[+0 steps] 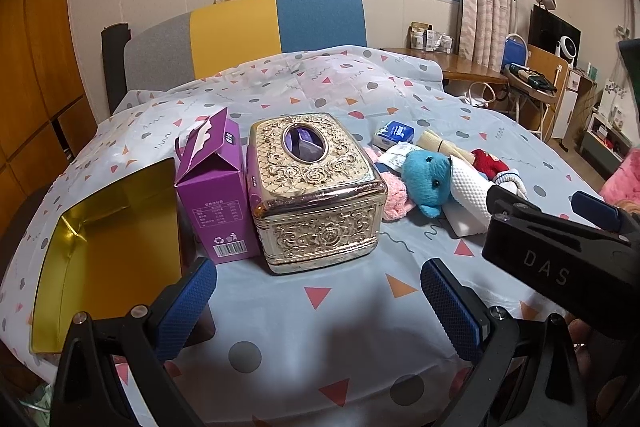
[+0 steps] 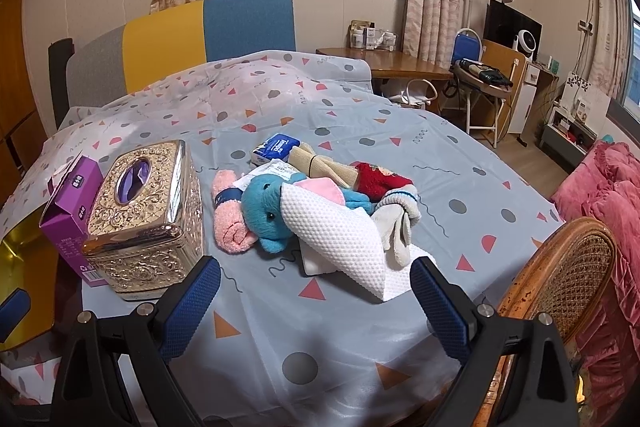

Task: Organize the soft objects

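A pile of soft things lies on the patterned tablecloth [image 2: 320, 327]: a blue plush toy [image 2: 266, 213], a rolled pink towel [image 2: 230, 223], a white textured cloth [image 2: 340, 239], a red sock [image 2: 378, 183], a white sock [image 2: 398, 219], a beige cloth roll [image 2: 316, 163] and a blue tissue pack [image 2: 276, 147]. The blue plush toy [image 1: 424, 179] also shows in the left wrist view. My right gripper [image 2: 316, 307] is open and empty, just in front of the pile. My left gripper [image 1: 320, 303] is open and empty in front of the gold tissue box [image 1: 316, 187]. An open gold tin [image 1: 108, 247] lies at the left.
A purple carton [image 1: 218, 195] stands between the tin and the gold box. A wicker chair [image 2: 568, 275] stands at the table's right edge. A chair with a grey, yellow and blue back [image 1: 248, 31] stands behind the table. The right gripper's body [image 1: 560, 247] shows at the right of the left view.
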Tool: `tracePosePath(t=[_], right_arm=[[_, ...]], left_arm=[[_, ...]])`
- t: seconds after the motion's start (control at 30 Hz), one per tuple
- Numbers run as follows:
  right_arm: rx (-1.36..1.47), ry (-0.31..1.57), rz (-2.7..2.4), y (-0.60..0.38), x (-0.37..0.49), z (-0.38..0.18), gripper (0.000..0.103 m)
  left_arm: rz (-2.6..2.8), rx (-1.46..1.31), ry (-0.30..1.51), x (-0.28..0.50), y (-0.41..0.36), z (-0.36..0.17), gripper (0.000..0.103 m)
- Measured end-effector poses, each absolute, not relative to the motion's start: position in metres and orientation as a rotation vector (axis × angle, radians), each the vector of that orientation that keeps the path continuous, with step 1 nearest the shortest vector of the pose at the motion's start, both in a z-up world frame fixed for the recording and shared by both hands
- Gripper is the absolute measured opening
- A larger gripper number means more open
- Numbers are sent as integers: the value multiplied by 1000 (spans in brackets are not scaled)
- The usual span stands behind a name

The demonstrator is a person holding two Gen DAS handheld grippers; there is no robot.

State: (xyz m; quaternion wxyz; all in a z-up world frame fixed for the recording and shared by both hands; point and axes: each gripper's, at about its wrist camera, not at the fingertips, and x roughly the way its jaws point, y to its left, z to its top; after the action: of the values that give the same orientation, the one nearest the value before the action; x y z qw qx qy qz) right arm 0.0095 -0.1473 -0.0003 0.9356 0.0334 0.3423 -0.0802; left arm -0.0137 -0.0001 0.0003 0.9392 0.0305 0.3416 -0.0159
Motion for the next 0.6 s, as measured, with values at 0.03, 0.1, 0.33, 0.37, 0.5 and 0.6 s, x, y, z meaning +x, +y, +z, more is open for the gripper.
tracePosePath(t=[0.03, 0.1, 0.33, 0.37, 0.5, 0.6], right_arm=[[69, 699, -165, -148, 10, 0, 98], [73, 697, -169, -150, 10, 1, 98], [93, 690, -199, -167, 13, 3, 98], [97, 691, -205, -170, 13, 4, 98], [123, 689, -237, -195, 18, 8, 98], [161, 686, -266, -218, 19, 13, 98]], left_arm=[[-34, 64, 699, -14, -1, 0, 103], [-38, 65, 704, -13, -1, 0, 103], [-87, 55, 731, -8, -3, -3, 103], [-112, 43, 738, -7, -4, -4, 103], [-260, 7, 778, 1, -9, -6, 103], [-335, -12, 847, 14, -18, -9, 103]])
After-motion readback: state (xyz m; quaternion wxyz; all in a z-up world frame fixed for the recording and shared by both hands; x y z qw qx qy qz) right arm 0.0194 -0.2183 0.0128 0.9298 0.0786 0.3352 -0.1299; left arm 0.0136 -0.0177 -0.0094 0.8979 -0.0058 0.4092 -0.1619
